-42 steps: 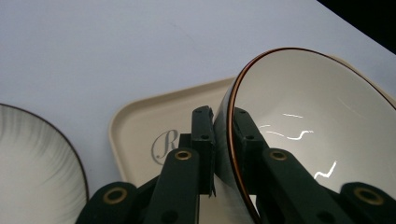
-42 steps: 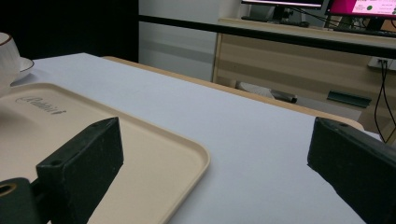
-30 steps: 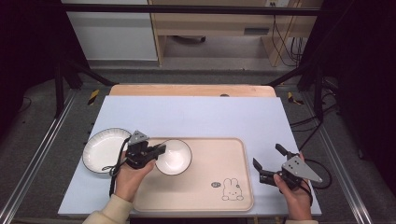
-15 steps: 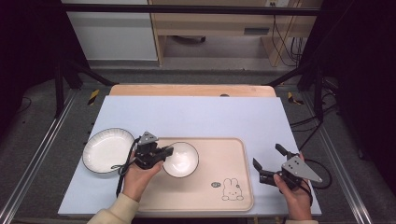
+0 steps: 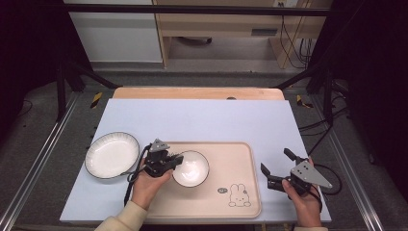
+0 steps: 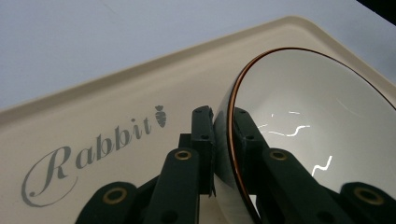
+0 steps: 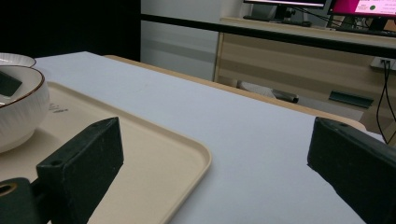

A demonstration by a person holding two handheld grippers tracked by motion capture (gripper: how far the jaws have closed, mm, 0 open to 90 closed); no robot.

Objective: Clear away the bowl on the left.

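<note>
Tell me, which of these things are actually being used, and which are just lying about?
In use:
- left tongs, clamped on the bowl's rim
- bowl
- tray beneath it

Probably idle:
- plate left of the tray
- right tongs, open, holding nothing

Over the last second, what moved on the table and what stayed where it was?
The left gripper, shut on the rim of the bowl, carried the bowl rightward, farther onto the tray and away from the plate. It was holding the bowl throughout. The right gripper stayed open beside the tray's right edge; plate and tray kept their places.
</note>
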